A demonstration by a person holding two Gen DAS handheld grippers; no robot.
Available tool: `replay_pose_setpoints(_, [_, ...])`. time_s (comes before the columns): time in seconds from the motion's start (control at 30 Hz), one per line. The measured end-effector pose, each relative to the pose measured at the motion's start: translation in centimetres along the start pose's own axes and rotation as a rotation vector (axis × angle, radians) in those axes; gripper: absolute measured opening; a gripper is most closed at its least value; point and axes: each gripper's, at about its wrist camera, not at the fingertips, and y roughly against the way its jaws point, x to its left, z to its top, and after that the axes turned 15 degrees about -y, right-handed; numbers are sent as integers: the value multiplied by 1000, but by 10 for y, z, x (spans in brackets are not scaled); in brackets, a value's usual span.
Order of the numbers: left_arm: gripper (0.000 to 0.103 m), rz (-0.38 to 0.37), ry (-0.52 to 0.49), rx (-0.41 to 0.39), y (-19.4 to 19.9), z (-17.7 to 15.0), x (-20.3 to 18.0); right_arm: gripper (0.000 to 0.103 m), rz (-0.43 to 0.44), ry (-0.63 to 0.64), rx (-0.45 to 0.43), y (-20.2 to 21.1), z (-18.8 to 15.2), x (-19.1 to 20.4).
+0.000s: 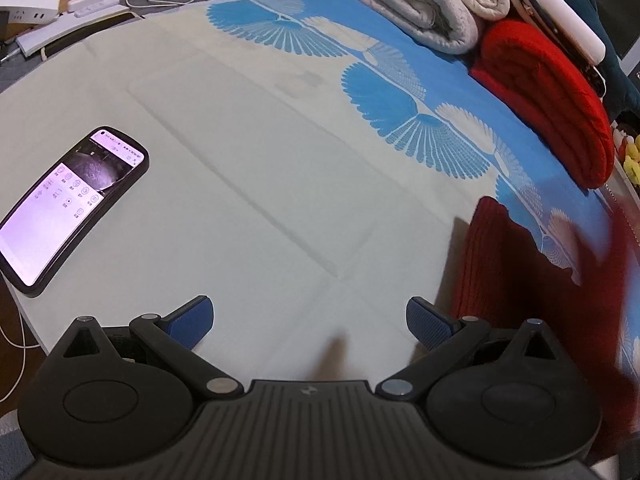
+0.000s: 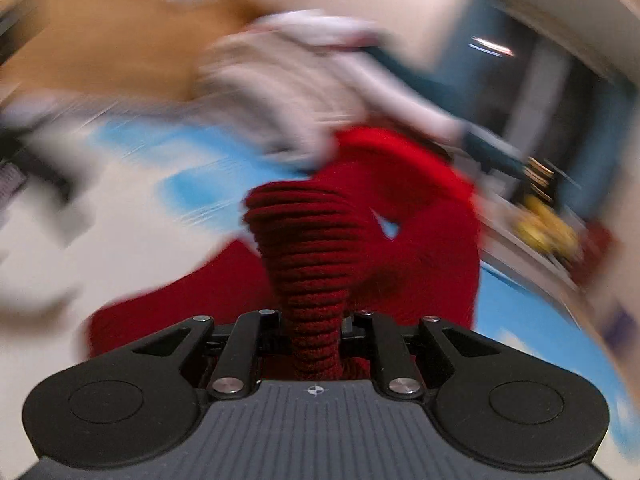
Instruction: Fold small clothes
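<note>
No legible text, brand or number found in either view. The phone [image 1: 68,208] lying on the pale sheet shows a lit screen with rows of round icons and small captions, all too small and distorted to read. A small round crosshair mark [image 1: 308,390] is stamped on the left tool's ribbed body; the same mark [image 2: 315,390] appears on the right tool's body.

Left wrist view is sharp and evenly lit indoors, with strong fisheye bending toward the edges; the phone [image 1: 68,208] screen glares pale pink, and soft shadows fall on the bed sheet [image 1: 248,184] just beyond the jaws. Right wrist view is heavily motion-blurred everywhere behind the dark red knit [image 2: 316,248], which stays fairly crisp, dim in its folds.
</note>
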Motion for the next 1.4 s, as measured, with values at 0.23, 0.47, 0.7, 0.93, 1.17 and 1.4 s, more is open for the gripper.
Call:
replay_pose_setpoints(0.23, [103, -11, -8, 5, -1, -2, -2, 20, 58, 16, 61, -10, -17, 24])
replay_pose_setpoints(0.47, [103, -35, -30, 7, -2, -5, -10, 82, 275, -201, 114, 7, -9, 4])
replay_pose_setpoints(0.7, [103, -90, -70, -69, 9, -7, -21, 79, 293, -376, 41, 44, 0, -34])
replay_pose_setpoints(0.93, [103, -293, -183, -187, 30, -17, -54, 79, 33, -402, 53, 42, -11, -80])
replay_pose_setpoints(1.17, [103, -64, -429, 25, -18, -37, -112, 77, 32, -280, 154, 8, -53, -52])
replay_pose_setpoints(1.4, [103, -86, -304, 74, -34, -32, -98, 75, 131, -433, 122, 34, -39, -91])
